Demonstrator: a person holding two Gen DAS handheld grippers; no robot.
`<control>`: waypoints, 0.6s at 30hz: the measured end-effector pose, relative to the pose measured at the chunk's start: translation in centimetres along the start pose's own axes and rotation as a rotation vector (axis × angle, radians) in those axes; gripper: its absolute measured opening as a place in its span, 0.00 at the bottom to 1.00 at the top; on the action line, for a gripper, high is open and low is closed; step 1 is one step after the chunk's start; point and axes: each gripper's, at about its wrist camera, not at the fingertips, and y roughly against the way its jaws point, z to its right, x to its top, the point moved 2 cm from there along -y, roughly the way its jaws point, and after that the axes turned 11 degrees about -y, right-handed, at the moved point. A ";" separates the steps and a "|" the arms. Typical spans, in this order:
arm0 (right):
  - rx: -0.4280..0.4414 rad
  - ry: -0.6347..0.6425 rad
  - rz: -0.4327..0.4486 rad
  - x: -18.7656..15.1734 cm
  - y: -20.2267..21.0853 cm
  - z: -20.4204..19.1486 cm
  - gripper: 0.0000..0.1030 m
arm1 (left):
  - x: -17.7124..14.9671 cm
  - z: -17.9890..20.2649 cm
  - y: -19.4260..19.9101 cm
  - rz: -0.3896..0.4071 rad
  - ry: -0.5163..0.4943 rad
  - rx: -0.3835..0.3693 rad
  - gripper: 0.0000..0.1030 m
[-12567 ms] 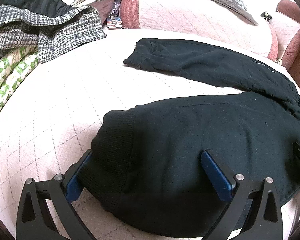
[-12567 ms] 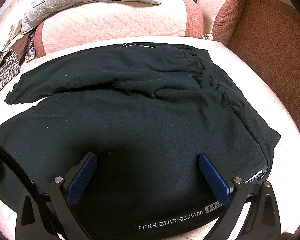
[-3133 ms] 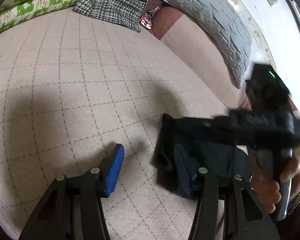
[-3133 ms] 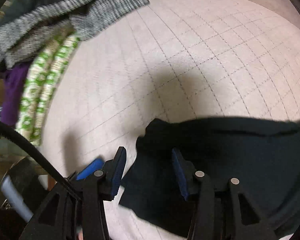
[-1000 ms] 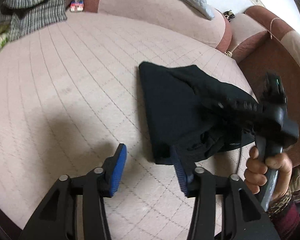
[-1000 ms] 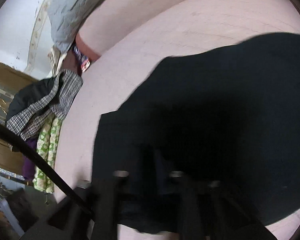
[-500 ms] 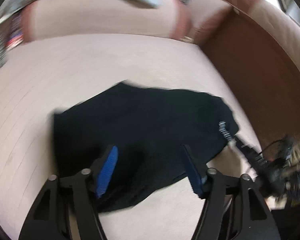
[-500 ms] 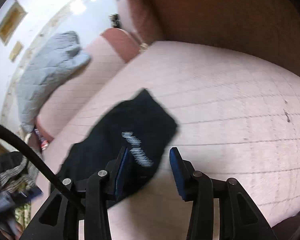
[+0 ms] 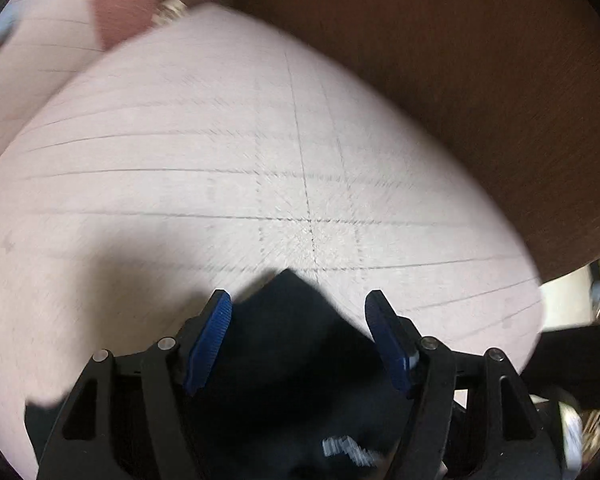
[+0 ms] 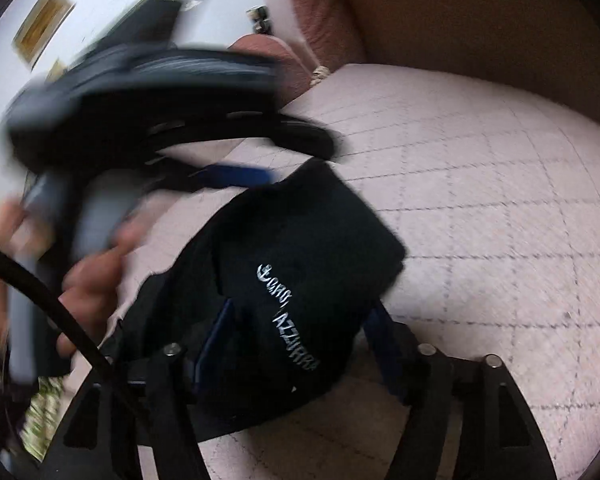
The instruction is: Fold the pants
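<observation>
The black pants lie folded into a small bundle on the quilted pink sofa seat, white lettering facing up. My right gripper straddles the bundle's near end. Its jaws are opening, with the cloth between them and the pads not pressing on it. In the left wrist view a corner of the pants lies under and between the fingers of my left gripper. Its jaws are opening too and grip nothing. Both views are blurred. The right wrist view shows the left gripper's blue pad just beyond the bundle, with a hand on its handle.
The sofa's brown armrest rises close behind and to the right of the bundle. A pink and rust back cushion sits at the far left. A black cable crosses the lower left of the right wrist view.
Both grippers swung to the armrest end of the seat. The right jaws, shut in the cloth a second ago, have spread. The left jaws widened and now hang over the bundle.
</observation>
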 end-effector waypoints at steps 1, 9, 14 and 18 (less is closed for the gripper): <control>0.001 0.003 0.000 0.0 -0.1 0.0 0.71 | 0.2 0.1 -1.1 -0.029 -0.012 0.024 0.72; 0.096 -0.124 -0.037 0.4 0.1 1.0 0.19 | -1.7 1.7 0.6 -0.021 -0.130 0.119 0.13; 0.134 0.024 -0.006 -0.3 2.3 -3.7 0.18 | -6.1 -0.6 7.7 0.132 -0.007 0.069 0.13; 0.177 0.150 -0.052 -2.2 3.0 -8.6 0.17 | -11.0 -3.5 12.7 0.231 0.107 0.059 0.13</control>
